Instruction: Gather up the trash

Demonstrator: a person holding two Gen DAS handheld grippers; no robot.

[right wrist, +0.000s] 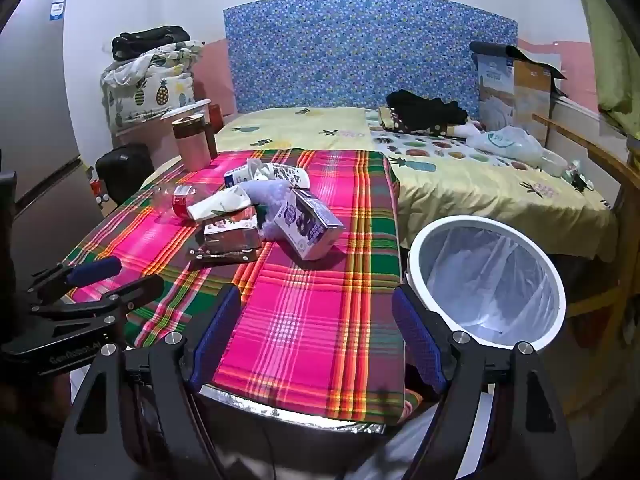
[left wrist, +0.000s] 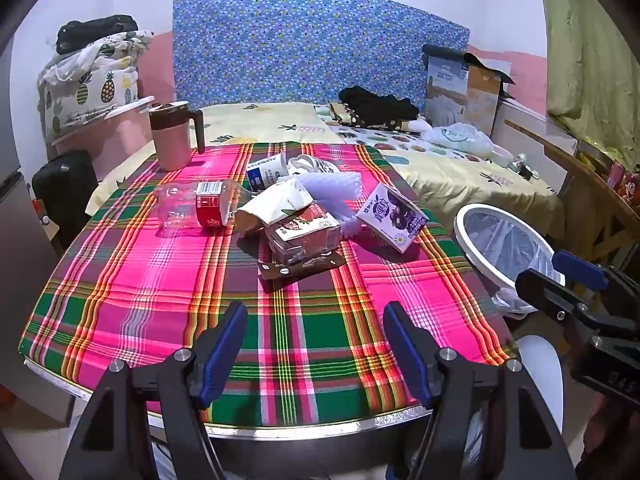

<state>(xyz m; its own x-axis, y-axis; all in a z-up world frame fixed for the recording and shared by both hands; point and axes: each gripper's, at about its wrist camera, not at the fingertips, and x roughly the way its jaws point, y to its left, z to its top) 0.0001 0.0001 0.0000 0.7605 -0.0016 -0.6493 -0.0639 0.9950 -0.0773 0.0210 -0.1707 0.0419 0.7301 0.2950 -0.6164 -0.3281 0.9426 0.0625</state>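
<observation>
Left tool: left tool [left wrist: 314,320] spread wide with nothing between its blue ribbed pads, over the near edge of the counter; seen side-on in the right wrist view [right wrist: 108,276]
Right tool: right tool [right wrist: 316,312] also spread and empty, black frame with blue textured pads, above the near right corner of the counter; its tips show at the right of the left wrist view [left wrist: 560,276]
Counter: counter [left wrist: 120,280] under a woven plaid cloth of pink, green and yellow, with a shiny metal rim along the near edge
Trash pile: mid-counter, well ahead of both tools, pieces touching or overlapping
Brown wrapper: flat brown wrapper [left wrist: 300,268] nearest the tools, under the red carton
Red carton: boxy red carton [left wrist: 304,232] lying on its side
Paper bag: crumpled paper bag [left wrist: 276,204] leaning on the red carton
Purple carton: rectangular purple carton [left wrist: 394,218] tilted, at the right of the pile [right wrist: 308,224]
Foam net: soft white foam net [left wrist: 332,188] between the cartons
Bottle: clear plastic bottle [left wrist: 192,204] with a red label, on its side at the left
Cup: white and blue cup [left wrist: 266,172] tipped over at the back
Bin: round white bin [right wrist: 486,284] lined with a thin clear bag, just beside the counter's right edge
Jug: pink jug [left wrist: 172,136] with a dark lid and handle, upright at the far left corner
Bed: bed [right wrist: 480,184] with a yellow sheet behind the counter
</observation>
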